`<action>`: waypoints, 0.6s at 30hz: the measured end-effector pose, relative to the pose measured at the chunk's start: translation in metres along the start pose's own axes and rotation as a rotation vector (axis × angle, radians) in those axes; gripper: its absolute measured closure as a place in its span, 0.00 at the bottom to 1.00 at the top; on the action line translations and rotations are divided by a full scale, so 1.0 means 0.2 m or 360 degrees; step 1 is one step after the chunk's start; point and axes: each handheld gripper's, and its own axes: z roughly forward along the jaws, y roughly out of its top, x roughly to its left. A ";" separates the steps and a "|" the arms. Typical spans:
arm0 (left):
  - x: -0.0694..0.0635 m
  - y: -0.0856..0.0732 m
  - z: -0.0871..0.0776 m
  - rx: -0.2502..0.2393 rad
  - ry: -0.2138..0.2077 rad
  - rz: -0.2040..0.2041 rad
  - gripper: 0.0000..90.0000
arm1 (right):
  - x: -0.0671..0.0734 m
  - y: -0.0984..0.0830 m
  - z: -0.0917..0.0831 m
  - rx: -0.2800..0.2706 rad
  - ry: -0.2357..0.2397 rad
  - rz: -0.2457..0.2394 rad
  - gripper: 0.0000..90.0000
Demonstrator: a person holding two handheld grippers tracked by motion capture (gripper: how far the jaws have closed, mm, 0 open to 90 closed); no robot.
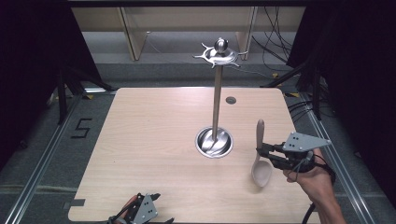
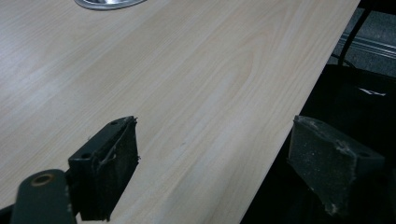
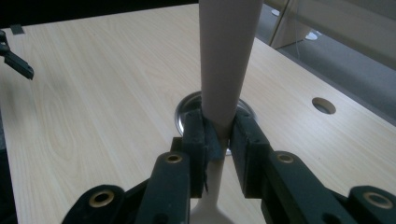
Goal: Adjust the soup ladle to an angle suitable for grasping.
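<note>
High view: spoon [image 1: 260,161] near table edge [image 1: 299,140]

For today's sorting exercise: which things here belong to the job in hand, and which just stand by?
In the job:
spoon, clamped by the handle
right gripper
metal hanging stand

Standing by:
left gripper, open at the table edge
table

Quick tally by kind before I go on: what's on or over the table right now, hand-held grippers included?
Spoon, clamped in the right hand-held gripper: 1
Metal stand with hooked top and round base: 1
Hand-held grippers, counting the left hand-held gripper at the near edge, jaws apart: 2
Total: 4
</note>
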 end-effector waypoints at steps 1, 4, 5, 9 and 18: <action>-0.01 0.00 0.00 -0.0018 -0.0018 -0.0036 0.17 | 0.00 0.01 0.00 -0.0006 -0.0012 0.0000 0.86; 0.01 0.00 -0.01 0.0025 -0.0029 0.0000 0.17 | 0.00 0.03 0.02 -0.0028 0.0009 0.0017 0.86; 0.01 0.00 -0.01 0.0024 -0.0030 -0.0002 0.17 | 0.00 0.04 0.02 -0.0019 0.0020 0.0030 0.86; 0.01 0.00 0.00 0.0018 -0.0019 -0.0004 0.17 | 0.00 0.05 0.04 -0.0039 0.0032 0.0012 0.86; 0.01 0.00 0.00 -0.0003 0.0022 -0.0012 0.17 | -0.02 0.13 0.08 -0.0089 0.0032 0.0007 0.86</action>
